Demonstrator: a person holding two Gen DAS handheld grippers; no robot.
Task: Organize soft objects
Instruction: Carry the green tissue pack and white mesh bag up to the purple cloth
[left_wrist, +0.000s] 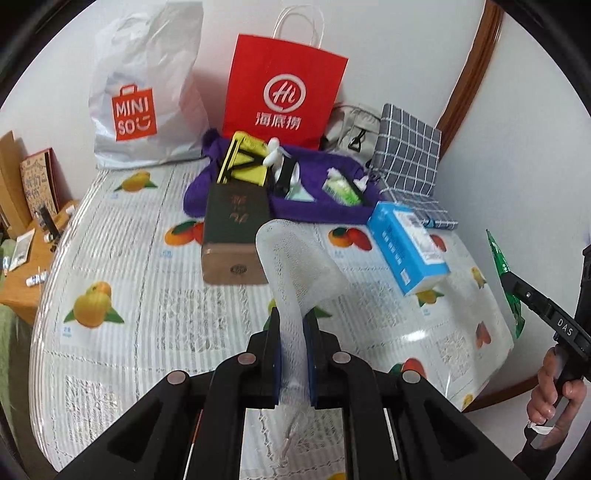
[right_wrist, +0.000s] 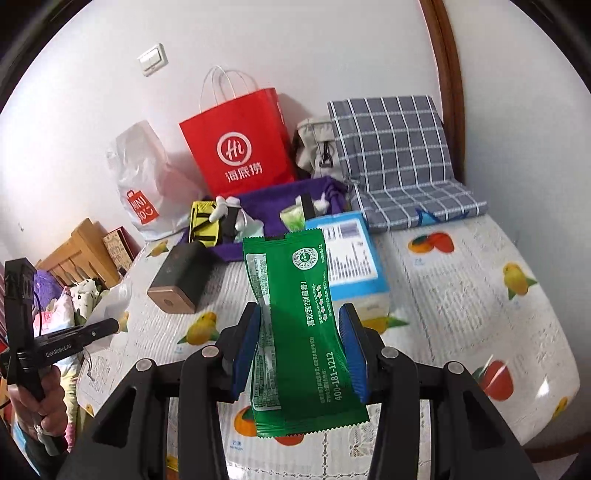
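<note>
Where the left wrist camera looks along its fingers, the left hand-held gripper (left_wrist: 294, 354) is pinched shut on a white mesh pouch (left_wrist: 295, 266), which stands up from the blue pads and hangs above the tabletop (left_wrist: 122, 258) with its fruit-print cover. Beyond the pouch lie a dark box with a tan end (left_wrist: 234, 236) and, to its right, a blue box (left_wrist: 406, 247). Behind them a purple cloth (left_wrist: 325, 177) carries a yellow-and-black item (left_wrist: 243, 162) and some small white and green things. A red paper bag (left_wrist: 284, 88) and a white plastic bag (left_wrist: 144, 96) lean against the wall; a grey checked cushion (left_wrist: 410, 147) stands at the right. At the right edge, the right hand-held gripper (left_wrist: 508, 273) shows with a green packet (left_wrist: 502, 266) in it, a hand (left_wrist: 554, 387) on its handle.

From the right wrist camera, the right hand-held gripper (right_wrist: 301, 347) is partly closed, its blue pads pressing both sides of the green packet (right_wrist: 299, 325), which is bent around its middle and held clear of the tabletop (right_wrist: 461, 314). Just behind the packet sits the blue box (right_wrist: 354, 254); the dark box (right_wrist: 181, 277) lies to the left. Farther back are the purple cloth (right_wrist: 273, 203), the red paper bag (right_wrist: 240, 147), the white plastic bag (right_wrist: 144, 177) and the grey checked cushion (right_wrist: 395, 147). At the left edge, a hand (right_wrist: 33, 398) grips the left hand-held gripper (right_wrist: 110, 326).
</note>
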